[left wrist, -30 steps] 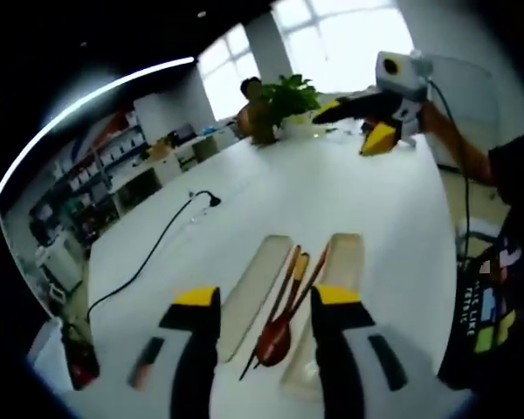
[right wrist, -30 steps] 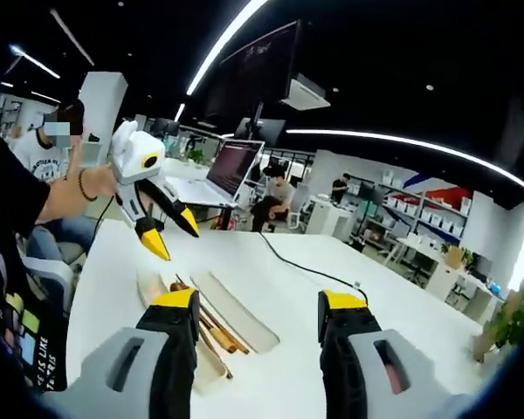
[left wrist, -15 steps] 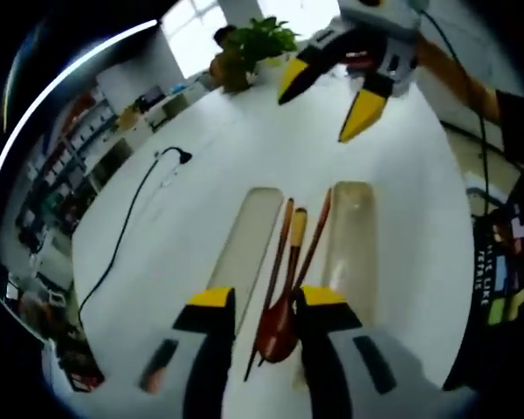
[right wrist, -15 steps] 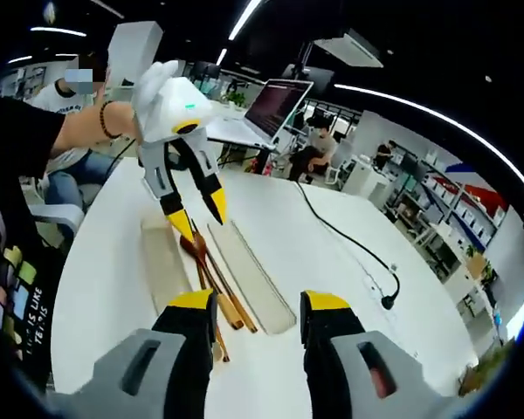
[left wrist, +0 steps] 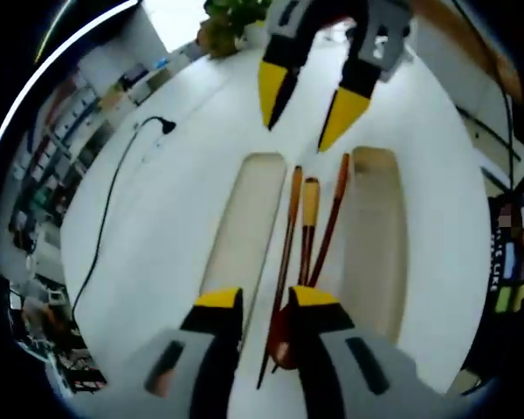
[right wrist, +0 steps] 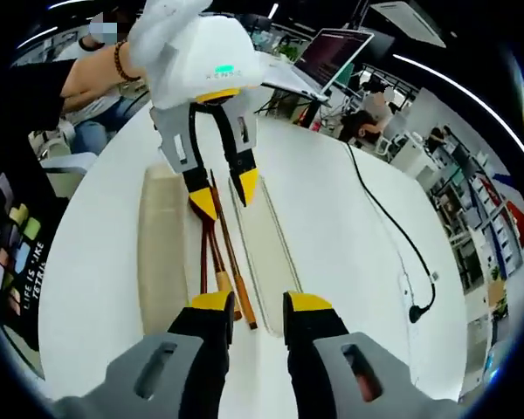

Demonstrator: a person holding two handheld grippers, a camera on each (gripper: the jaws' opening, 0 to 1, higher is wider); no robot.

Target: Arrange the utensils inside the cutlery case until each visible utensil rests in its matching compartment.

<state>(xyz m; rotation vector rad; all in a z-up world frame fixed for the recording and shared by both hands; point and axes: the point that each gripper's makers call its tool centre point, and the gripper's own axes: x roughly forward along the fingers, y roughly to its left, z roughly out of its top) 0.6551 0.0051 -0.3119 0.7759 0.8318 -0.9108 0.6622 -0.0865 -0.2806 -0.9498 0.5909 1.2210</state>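
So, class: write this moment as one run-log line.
left gripper: open over spoon | right gripper: open | chopsticks: between case halves

Open office, laptop [right wrist: 332, 54], seated people [right wrist: 360, 127]

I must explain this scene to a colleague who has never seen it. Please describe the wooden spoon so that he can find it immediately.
On the white table lie two long pale trays side by side. In the gap between them lie three brown wooden utensils; the spoon is the middle one, between two thin chopsticks. It alone has a lighter, wider handle end and a rounded bowl, which lies between the left gripper's jaws.
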